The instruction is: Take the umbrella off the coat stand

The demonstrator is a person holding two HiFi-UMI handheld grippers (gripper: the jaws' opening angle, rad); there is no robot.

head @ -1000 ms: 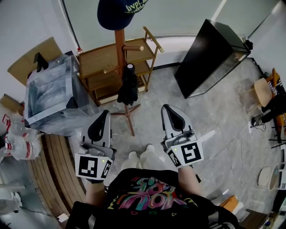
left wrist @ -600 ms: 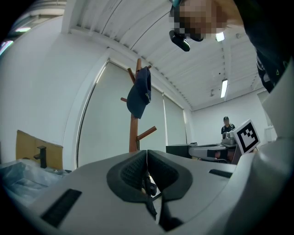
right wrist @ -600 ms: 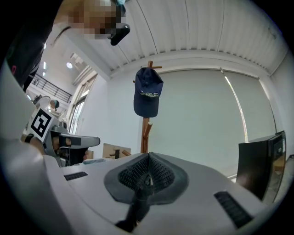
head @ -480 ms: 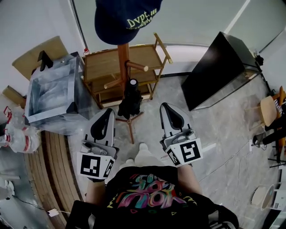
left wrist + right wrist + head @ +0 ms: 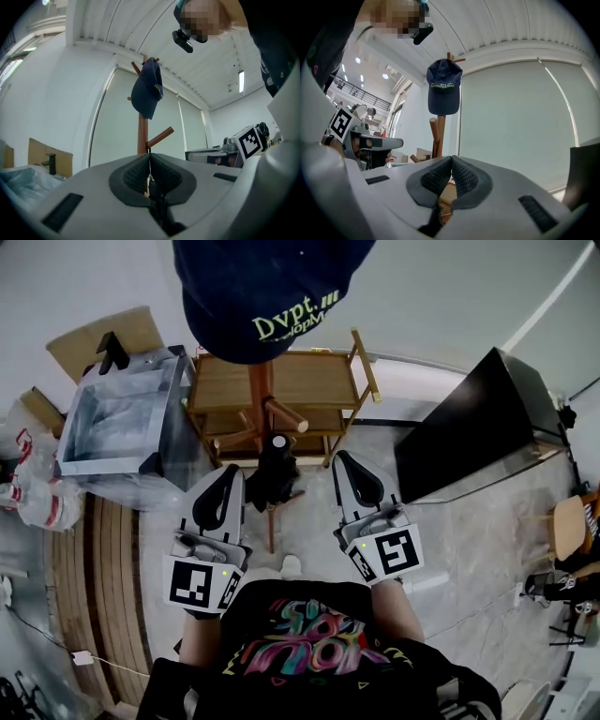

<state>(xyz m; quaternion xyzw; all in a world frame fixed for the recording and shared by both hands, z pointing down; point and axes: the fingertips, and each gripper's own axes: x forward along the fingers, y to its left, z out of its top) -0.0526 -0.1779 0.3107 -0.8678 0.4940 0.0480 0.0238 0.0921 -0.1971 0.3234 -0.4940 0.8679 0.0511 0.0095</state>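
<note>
Between left gripper [image 5: 228, 476] and right gripper [image 5: 343, 461], umbrella [image 5: 275, 470] hangs on coat stand [image 5: 260, 390]; both grippers' fingers [image 5: 133, 176] pressed together.

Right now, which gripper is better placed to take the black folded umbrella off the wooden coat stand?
Probably the left gripper: its tip sits closer to the black folded umbrella than the right gripper does. Both are shut.

- My left hand-held gripper [image 5: 223, 495] points forward, roughly level, jaws pressed together, nothing between them.
- My right hand-held gripper [image 5: 349, 474] sits alongside, apart, jaws likewise closed and empty.
</note>
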